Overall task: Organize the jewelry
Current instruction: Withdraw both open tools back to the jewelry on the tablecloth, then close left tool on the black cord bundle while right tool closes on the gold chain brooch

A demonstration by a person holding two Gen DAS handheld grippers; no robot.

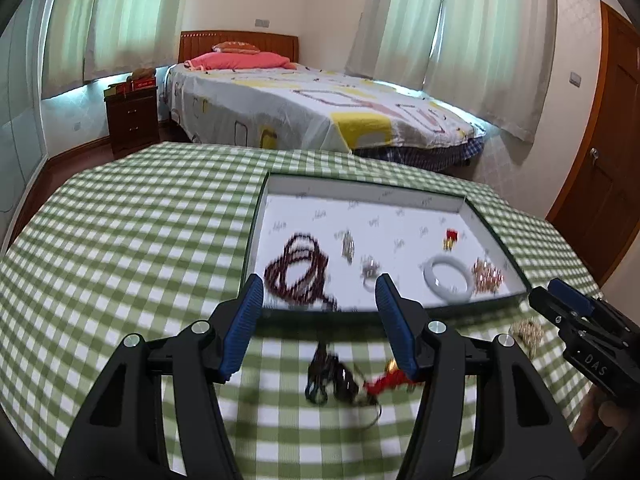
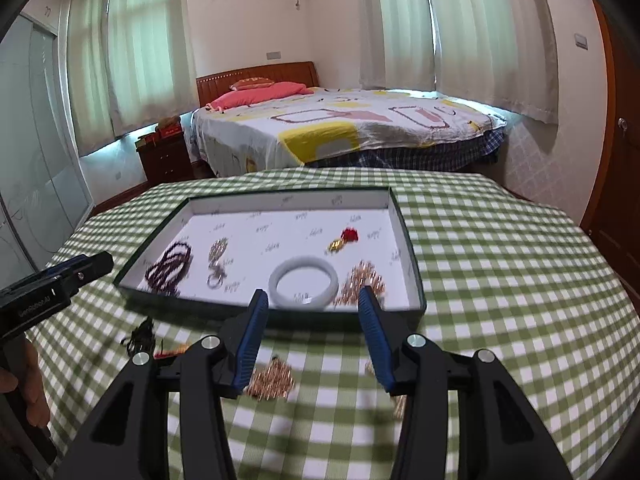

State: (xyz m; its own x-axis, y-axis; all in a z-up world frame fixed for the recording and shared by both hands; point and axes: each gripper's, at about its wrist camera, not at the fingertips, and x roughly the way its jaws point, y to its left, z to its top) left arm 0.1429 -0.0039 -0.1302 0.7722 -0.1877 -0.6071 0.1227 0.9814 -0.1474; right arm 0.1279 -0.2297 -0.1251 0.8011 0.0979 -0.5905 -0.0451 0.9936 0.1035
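A shallow box (image 1: 496,304) (image 2: 272,315) with a white floor lies on the checked cloth. In it are a dark red bead string (image 1: 298,268) (image 2: 170,266), a white bangle (image 1: 448,280) (image 2: 304,282), a rose-gold chain (image 1: 486,276) (image 2: 362,280), a red-and-gold charm (image 2: 344,240) and small silver pieces (image 2: 218,258). My left gripper (image 1: 319,284) (image 2: 96,266) hangs open over a dark bead piece with a red tassel (image 1: 344,380) (image 2: 144,336) on the cloth. My right gripper (image 2: 313,294) (image 1: 548,294) is open above a gold chain (image 2: 272,378) (image 1: 528,330) in front of the box.
The checked tablecloth (image 1: 140,220) reaches well left of the box, and in the right wrist view (image 2: 500,260) well right of it. A bed (image 1: 320,108) stands behind the table, a wooden door (image 1: 608,160) at the right. A hand (image 2: 24,380) holds the left gripper.
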